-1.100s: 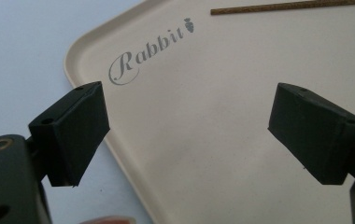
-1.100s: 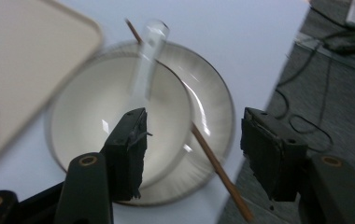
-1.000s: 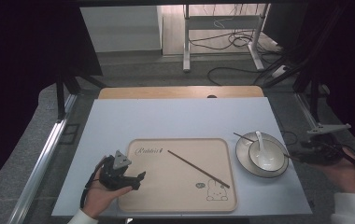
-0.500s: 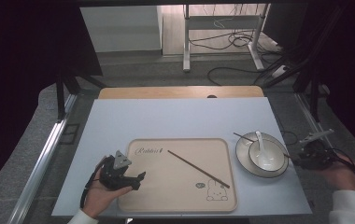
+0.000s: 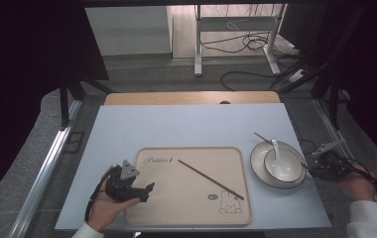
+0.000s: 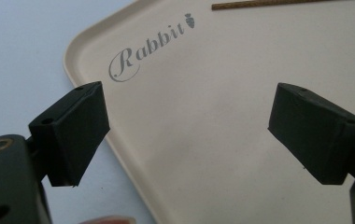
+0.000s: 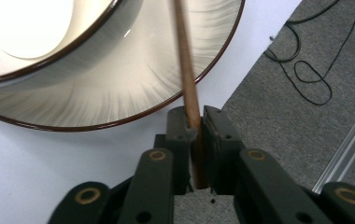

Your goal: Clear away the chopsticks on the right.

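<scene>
On the pale blue surface [image 5: 127, 129], the beige rounded-rectangle plastic tray [image 5: 176, 198] serves as the landmark; it is smooth and matte, with a raised rim, grey script reading "Rabbit" near its far left corner and a small rabbit drawing near its near right corner. At the tray's near left corner the left hand-held gripper [image 5: 144, 191] rests in the person's left hand [image 5: 104, 208], its blocky black jaws spread wide with nothing between them, reaching over the tray's left edge; the left gripper view shows bare tray between the two jaws. A thin, straight dark brown wooden chopstick [image 5: 210, 179] lies diagonally on the tray, running from near the script toward the rabbit drawing. Just right of the tray sits a round glazed ceramic plate with a dark brown rim [image 5: 258, 166], carrying a white bowl [image 5: 288, 173] with a white ceramic spoon [image 5: 278, 151] in it. Right of the plate, the right hand-held gripper [image 7: 193, 126] is clamped on a second brown wooden chopstick [image 7: 185, 60], which slants across the plate's rim.
</scene>
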`<action>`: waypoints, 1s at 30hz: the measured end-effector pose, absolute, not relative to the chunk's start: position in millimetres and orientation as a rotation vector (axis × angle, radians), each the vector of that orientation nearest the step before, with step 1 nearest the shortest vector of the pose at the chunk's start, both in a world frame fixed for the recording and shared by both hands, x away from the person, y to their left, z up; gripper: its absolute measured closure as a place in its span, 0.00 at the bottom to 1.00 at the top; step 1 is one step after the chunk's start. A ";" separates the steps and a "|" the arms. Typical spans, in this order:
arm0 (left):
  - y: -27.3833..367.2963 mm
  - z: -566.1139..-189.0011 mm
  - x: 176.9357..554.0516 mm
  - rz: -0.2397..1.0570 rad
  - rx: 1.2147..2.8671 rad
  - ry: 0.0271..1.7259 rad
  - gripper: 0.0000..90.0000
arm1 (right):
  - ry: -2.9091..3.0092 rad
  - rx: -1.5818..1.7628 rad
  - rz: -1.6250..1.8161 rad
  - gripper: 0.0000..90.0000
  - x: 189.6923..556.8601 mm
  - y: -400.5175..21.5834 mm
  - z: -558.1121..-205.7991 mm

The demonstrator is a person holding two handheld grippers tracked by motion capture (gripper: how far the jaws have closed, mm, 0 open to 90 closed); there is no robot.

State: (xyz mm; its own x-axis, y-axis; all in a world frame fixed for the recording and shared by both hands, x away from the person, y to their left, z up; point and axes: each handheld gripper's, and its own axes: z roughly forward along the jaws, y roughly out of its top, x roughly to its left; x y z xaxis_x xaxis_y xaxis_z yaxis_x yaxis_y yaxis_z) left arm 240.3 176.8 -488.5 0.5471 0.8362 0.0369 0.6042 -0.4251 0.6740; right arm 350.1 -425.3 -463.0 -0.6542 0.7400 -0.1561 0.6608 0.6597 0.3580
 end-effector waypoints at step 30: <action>178.2 -486.0 239.2 0.501 2.153 1.158 0.14 | 2.514 1.066 0.871 0.93 321.0 -348.6 -375.4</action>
State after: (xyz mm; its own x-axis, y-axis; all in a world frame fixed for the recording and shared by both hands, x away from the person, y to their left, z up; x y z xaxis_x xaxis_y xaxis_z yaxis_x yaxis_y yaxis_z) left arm 239.2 178.2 -486.0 0.5401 0.8410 0.0324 0.5994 -0.4114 0.6867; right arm 321.0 -348.6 -375.4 -0.6909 0.7228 -0.0169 0.5572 0.5472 0.6245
